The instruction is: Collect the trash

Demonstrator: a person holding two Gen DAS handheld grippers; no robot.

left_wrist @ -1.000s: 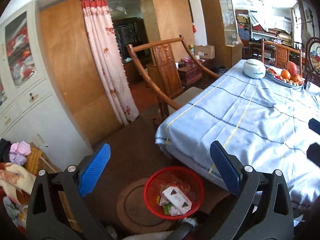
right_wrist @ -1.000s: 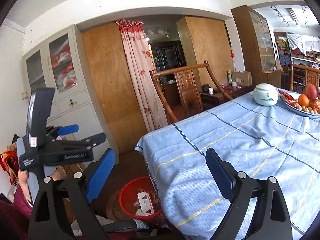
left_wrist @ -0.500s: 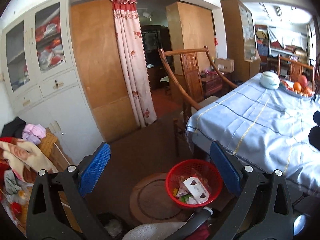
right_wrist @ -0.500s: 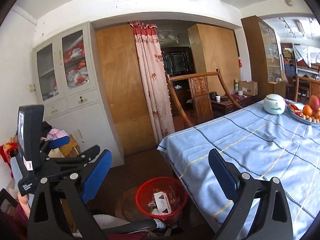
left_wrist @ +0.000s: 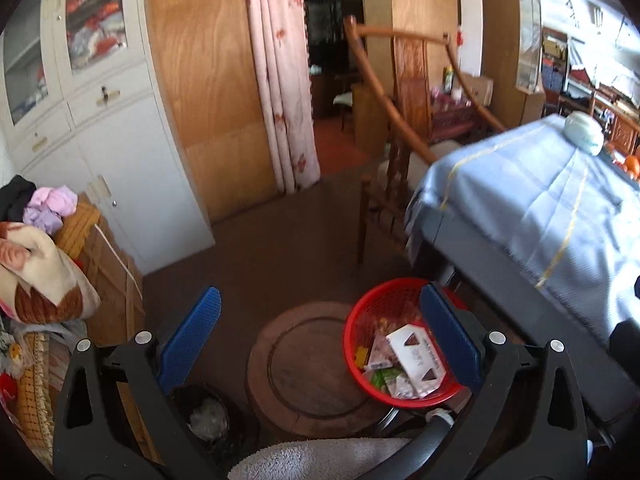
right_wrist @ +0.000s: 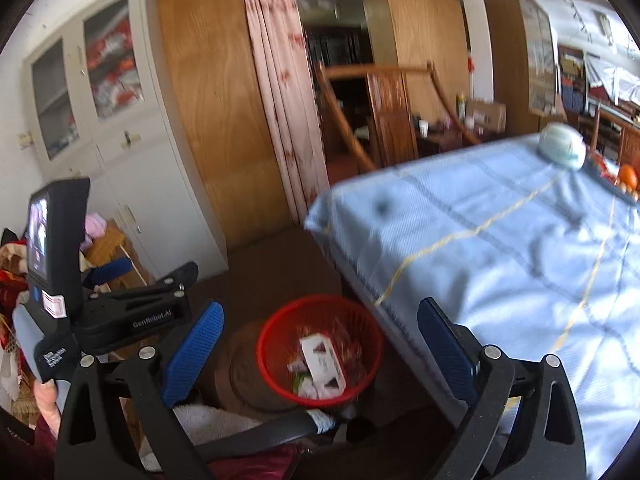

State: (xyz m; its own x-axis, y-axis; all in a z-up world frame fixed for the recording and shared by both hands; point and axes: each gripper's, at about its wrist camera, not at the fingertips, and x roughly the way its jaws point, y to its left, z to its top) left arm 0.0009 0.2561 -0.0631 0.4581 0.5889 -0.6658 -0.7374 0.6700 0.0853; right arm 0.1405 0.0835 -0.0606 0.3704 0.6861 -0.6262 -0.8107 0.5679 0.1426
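A red mesh trash basket (left_wrist: 360, 322) stands on the floor beside the table; it also shows in the right wrist view (right_wrist: 276, 338). It holds a white carton (left_wrist: 416, 358) (right_wrist: 322, 364) and small wrappers. My left gripper (left_wrist: 320, 328) is open and empty, above the floor just left of the basket. My right gripper (right_wrist: 318, 332) is open and empty, above the basket. The left gripper's body (right_wrist: 132, 312) shows at the left of the right wrist view.
A table with a blue cloth (left_wrist: 540, 200) (right_wrist: 500, 232) fills the right, with a white lidded pot (right_wrist: 562, 150) and fruit at its far end. A wooden chair (left_wrist: 400, 128) stands behind the basket. A white cabinet (left_wrist: 120, 140) and piled clothes (left_wrist: 36, 248) are left.
Both views have tilted down and swung left, with motion blur. The basket sits more to the right in the left view and nearer the middle in the right view. Both grippers stay open.
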